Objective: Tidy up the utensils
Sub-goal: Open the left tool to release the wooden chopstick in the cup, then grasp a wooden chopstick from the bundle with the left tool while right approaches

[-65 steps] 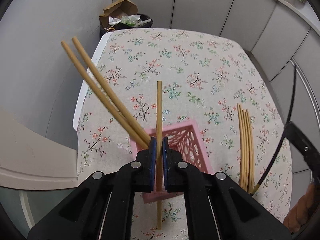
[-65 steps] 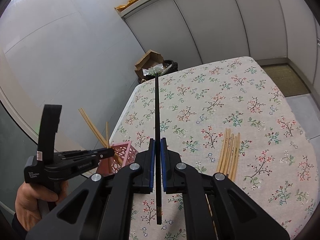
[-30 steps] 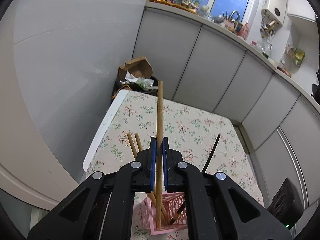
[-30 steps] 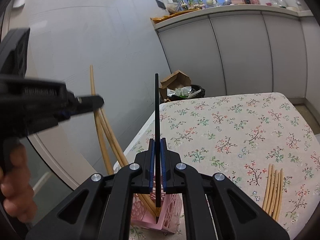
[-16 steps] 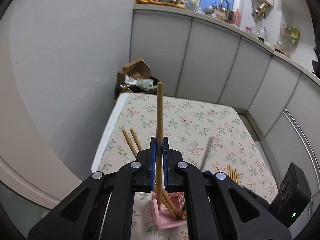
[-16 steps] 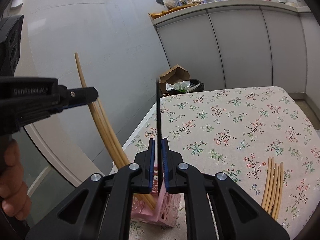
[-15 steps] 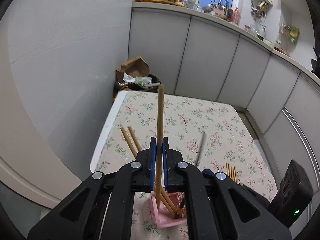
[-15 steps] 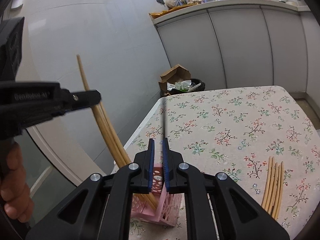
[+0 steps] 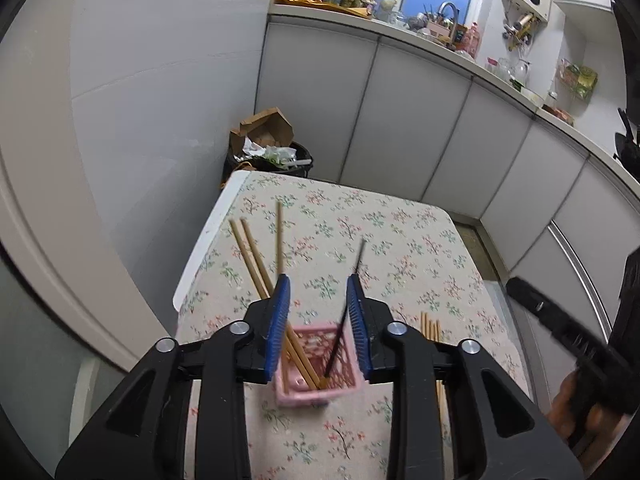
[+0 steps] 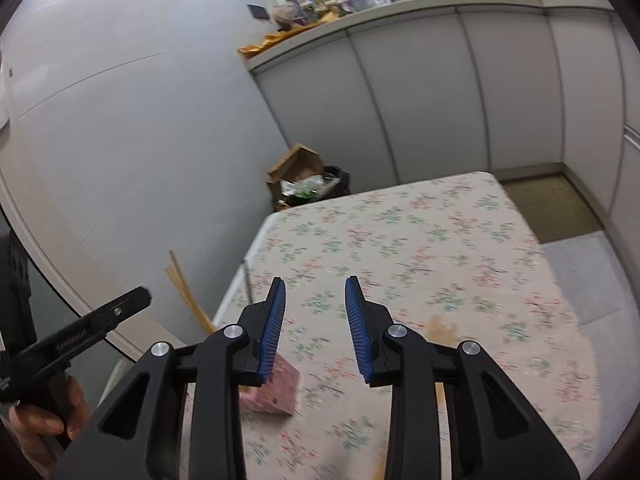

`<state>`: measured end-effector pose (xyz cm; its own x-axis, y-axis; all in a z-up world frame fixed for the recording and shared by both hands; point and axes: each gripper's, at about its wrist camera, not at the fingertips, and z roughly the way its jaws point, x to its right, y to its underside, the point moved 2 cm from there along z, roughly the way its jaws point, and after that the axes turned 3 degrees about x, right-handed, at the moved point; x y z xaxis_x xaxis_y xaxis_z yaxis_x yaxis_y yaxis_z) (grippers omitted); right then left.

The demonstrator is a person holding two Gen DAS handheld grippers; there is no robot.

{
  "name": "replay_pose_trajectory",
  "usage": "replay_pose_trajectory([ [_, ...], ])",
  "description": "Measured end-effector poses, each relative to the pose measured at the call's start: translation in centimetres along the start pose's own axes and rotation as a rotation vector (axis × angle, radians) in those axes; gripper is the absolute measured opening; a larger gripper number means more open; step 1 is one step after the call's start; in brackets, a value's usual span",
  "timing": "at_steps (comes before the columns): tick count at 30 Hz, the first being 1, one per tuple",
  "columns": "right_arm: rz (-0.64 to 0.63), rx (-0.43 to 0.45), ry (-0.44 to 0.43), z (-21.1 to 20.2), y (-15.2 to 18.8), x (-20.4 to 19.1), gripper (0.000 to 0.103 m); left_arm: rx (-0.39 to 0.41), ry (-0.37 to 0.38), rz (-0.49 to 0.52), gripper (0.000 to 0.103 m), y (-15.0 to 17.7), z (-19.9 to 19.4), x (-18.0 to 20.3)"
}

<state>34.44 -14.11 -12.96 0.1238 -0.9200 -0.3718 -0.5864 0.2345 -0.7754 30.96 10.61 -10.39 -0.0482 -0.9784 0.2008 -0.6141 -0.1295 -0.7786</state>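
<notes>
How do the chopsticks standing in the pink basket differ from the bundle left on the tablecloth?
The chopsticks in the pink basket stand tilted and splayed apart; the bundle on the tablecloth lies flat, packed side by side. The basket holds three wooden chopsticks plus a black chopstick; the bundle is all light wood. No tongs touch either group.

We see a matt floral cloth (image 9: 360,232) covering the table, a pink plastic lattice basket (image 9: 316,376) holding smooth pale wooden chopsticks (image 9: 256,264) and one dark glossy chopstick (image 9: 344,320), and ribbed blue pads (image 9: 278,320) on matt black plastic fingers with bright metal pins
</notes>
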Motion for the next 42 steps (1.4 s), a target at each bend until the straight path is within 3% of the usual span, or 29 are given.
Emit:
replay_pose_trajectory([
  [4, 0.105, -0.058, 0.066, -2.0, 0.6, 5.4, 0.038, -0.064, 0.034, 0.035, 0.033, 2.1, 0.0, 3.0],
  [7, 0.211, -0.142, 0.122, -1.7, 2.0, 9.5, 0.040, -0.172, 0.070, 0.075, 0.033, 4.4, 2.0, 6.0],
  [12, 0.283, -0.238, 0.151, -1.3, 3.8, 12.8, 0.040, -0.282, 0.114, 0.155, 0.033, 7.2, 5.6, 9.9],
  [21, 0.310, -0.336, 0.151, -0.3, 5.2, 14.3, 0.040, -0.430, 0.147, 0.163, 0.033, 10.4, 13.4, 13.8],
  [32, 0.314, -0.359, 0.142, 0.7, 5.1, 14.9, 0.040, -0.526, 0.140, 0.163, 0.033, 12.3, 18.8, 14.1],
  [38, 0.304, -0.373, 0.134, 1.2, 5.3, 14.5, 0.040, -0.575, 0.123, 0.164, 0.015, 13.2, 20.7, 13.8],
  [42, 0.299, -0.380, 0.138, 1.4, 5.4, 14.4, 0.040, -0.573, 0.126, 0.165, 0.011, 13.3, 20.8, 13.6],
])
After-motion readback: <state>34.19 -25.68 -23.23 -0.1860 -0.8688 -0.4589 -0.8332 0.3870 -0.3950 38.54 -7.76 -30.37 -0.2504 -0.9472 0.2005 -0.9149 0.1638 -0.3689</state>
